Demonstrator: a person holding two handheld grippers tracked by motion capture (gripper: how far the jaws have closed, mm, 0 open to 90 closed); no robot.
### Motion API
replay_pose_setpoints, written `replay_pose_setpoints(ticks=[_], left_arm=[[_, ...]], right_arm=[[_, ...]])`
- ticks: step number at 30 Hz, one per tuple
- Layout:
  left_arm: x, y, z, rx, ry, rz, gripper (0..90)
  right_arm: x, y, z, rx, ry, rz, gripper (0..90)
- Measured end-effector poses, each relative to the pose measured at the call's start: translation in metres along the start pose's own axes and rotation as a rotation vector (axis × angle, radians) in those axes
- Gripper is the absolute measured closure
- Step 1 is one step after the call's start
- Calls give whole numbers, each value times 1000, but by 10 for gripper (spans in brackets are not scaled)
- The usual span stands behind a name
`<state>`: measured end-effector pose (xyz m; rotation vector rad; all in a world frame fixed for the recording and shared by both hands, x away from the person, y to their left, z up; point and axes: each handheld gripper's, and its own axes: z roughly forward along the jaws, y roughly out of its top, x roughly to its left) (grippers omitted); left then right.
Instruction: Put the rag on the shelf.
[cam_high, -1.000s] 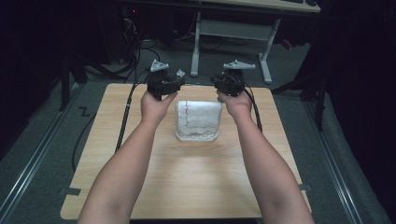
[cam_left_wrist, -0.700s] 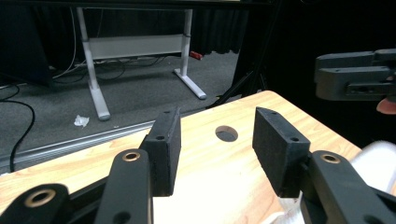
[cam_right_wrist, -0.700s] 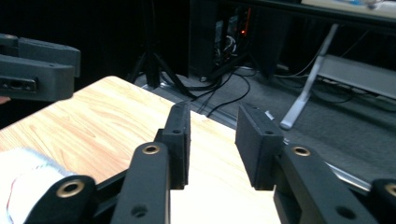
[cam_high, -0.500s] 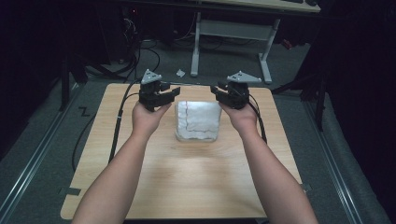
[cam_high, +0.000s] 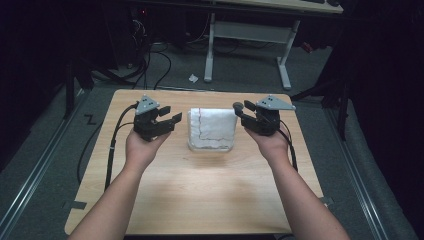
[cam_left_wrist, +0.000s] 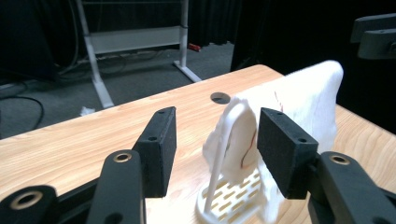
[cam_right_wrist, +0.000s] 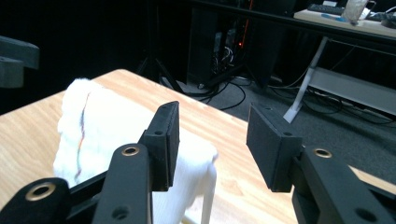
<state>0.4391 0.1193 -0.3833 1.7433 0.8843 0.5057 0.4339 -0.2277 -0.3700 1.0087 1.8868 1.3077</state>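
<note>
Your forearms come in from the bottom edge of the high view and reach out over the wooden table (cam_high: 200, 200). Your left hand (cam_high: 141, 150) holds the left gripper (cam_high: 170, 116) above the table's left half, its jaws spread wide and holding nothing. In the left gripper view that gripper (cam_left_wrist: 215, 140) shows the same wide gap, and beyond it stand the white slotted rack (cam_left_wrist: 229, 186) and the cloth's near edge; the pads touch neither.

Your right hand (cam_high: 272, 142) holds the right gripper (cam_high: 242, 109) on the other side, its jaws also parted and empty, just beside the cloth's right edge but apart from it. In the right gripper view the right gripper (cam_right_wrist: 212, 140) frames bare table between its pads, with the cloth off to the left of the gap.

Between the two grippers, at the middle of the table, sits the white cloth (cam_high: 212, 127), draped over the rack, with a thin dark stitched line running across it. The same cloth (cam_right_wrist: 107, 135) shows a coloured seam in the right gripper view.

Beyond the table's far edge lie grey floor, black cables (cam_high: 150, 60) and the white legs of a desk (cam_high: 250, 35).
</note>
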Motion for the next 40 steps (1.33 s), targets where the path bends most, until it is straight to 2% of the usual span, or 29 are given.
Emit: replay_pose_setpoints(ticks=[1, 4, 6, 11, 12, 13, 16, 19, 22, 24, 27, 29, 31, 32, 33, 34, 36, 37, 39, 40], left_arm=[[0, 0, 0, 0, 0, 0, 477], [-1, -12, -15, -7, -9, 2, 477], [-3, -22, -21, 6, -15, 6, 475], [-7, -55, -32, 53, -30, 9, 471], [-7, -55, -32, 53, -30, 9, 470], [-8, -70, -34, 70, -46, -9, 468], [-10, -91, -37, 99, -61, -38, 466], [-15, -112, -36, 154, -77, -42, 461], [-24, -133, -31, 244, -107, -28, 441], [-34, -147, -27, 296, -113, 3, 429], [-51, -165, -25, 317, -148, 22, 422], [-61, -172, -27, 327, -179, 30, 422], [-68, -175, -30, 317, -182, 42, 422], [-71, -175, -32, 309, -177, 55, 422], [-71, -175, -32, 309, -177, 55, 422], [-71, -175, -32, 299, -172, 68, 421], [-68, -175, -31, 299, -166, 54, 420], [-68, -175, -31, 299, -166, 54, 420], [-62, -175, -31, 281, -164, 21, 411], [-62, -175, -31, 281, -164, 21, 400]], right_arm=[[1, -2, -3, 2, -2, 1, 542], [2, -9, -10, 20, -6, -9, 527], [5, -17, -15, 16, -9, -15, 526], [13, -38, -24, 61, -13, -37, 506], [13, -38, -24, 61, -13, -37, 506], [17, -49, -28, 82, -11, -36, 499], [23, -64, -31, 105, -10, -43, 487], [30, -81, -34, 138, -1, -51, 475], [39, -99, -37, 171, 3, -70, 463], [44, -111, -38, 191, 6, -72, 457], [50, -130, -41, 224, 23, -34, 447], [54, -145, -43, 243, 29, -13, 437], [59, -165, -51, 210, 26, 11, 452], [62, -173, -55, 213, 22, -1, 481], [62, -173, -55, 213, 22, -1, 481], [62, -173, -60, 239, 25, -26, 447], [59, -173, -62, 220, 17, -5, 451], [56, -174, -61, 228, 19, 13, 448], [54, -176, -58, 237, 21, 26, 447], [54, -176, -57, 239, 20, 25, 446]])
